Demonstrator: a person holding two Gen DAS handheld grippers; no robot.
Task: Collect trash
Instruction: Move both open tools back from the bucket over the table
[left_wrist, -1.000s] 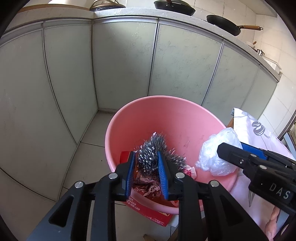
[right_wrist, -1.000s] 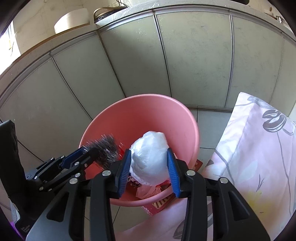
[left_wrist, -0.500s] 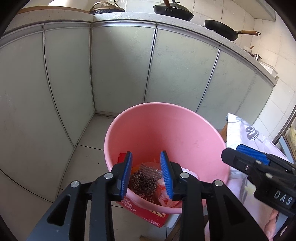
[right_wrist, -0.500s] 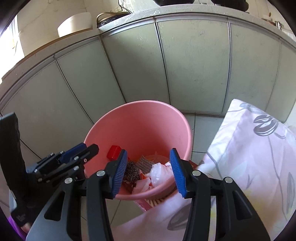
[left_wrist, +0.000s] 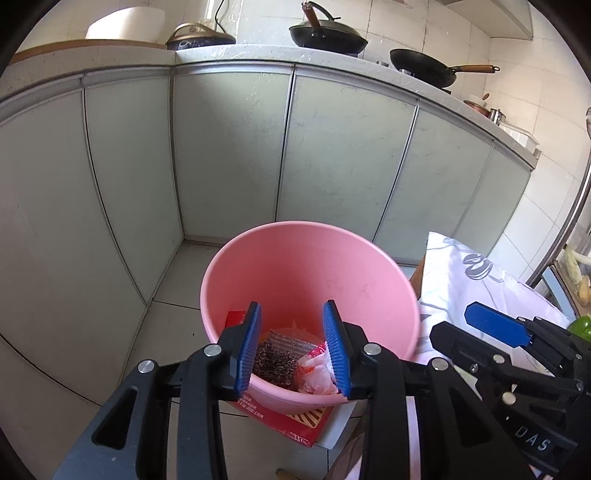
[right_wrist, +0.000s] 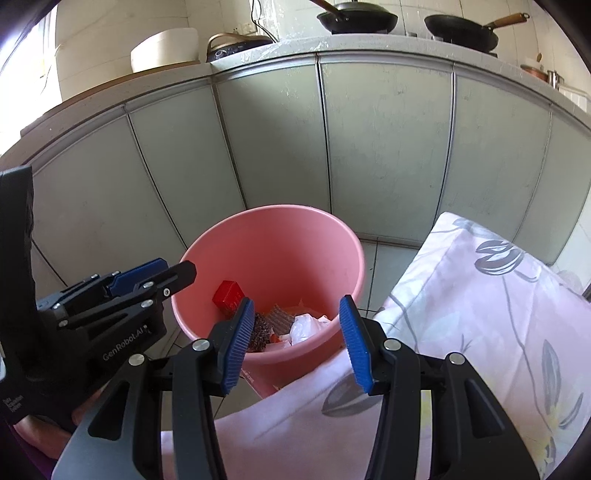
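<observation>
A pink bucket (left_wrist: 306, 258) stands on the tiled floor; it also shows in the right wrist view (right_wrist: 280, 243). Inside lie a steel wool scrubber (left_wrist: 275, 360), a crumpled white plastic bag (right_wrist: 304, 326), a red box (right_wrist: 229, 295) and red-white wrappers (left_wrist: 314, 373). My left gripper (left_wrist: 293, 349) is open and empty, above the bucket's near rim. My right gripper (right_wrist: 297, 341) is open and empty, above the bucket's near rim beside the table edge. Each gripper shows in the other's view, the right one (left_wrist: 491, 328) and the left one (right_wrist: 147, 277).
Grey-green cabinet doors (left_wrist: 229, 147) stand behind the bucket under a counter with black pans (left_wrist: 327, 35). A table with a pink floral cloth (right_wrist: 480, 314) lies to the right. A red flat package (left_wrist: 295, 421) lies under the bucket. A green pepper (left_wrist: 580, 326) sits at far right.
Both grippers opened: the steel wool dropped from the left and the plastic bag from the right into the bucket. Both grippers have since pulled back and up.
</observation>
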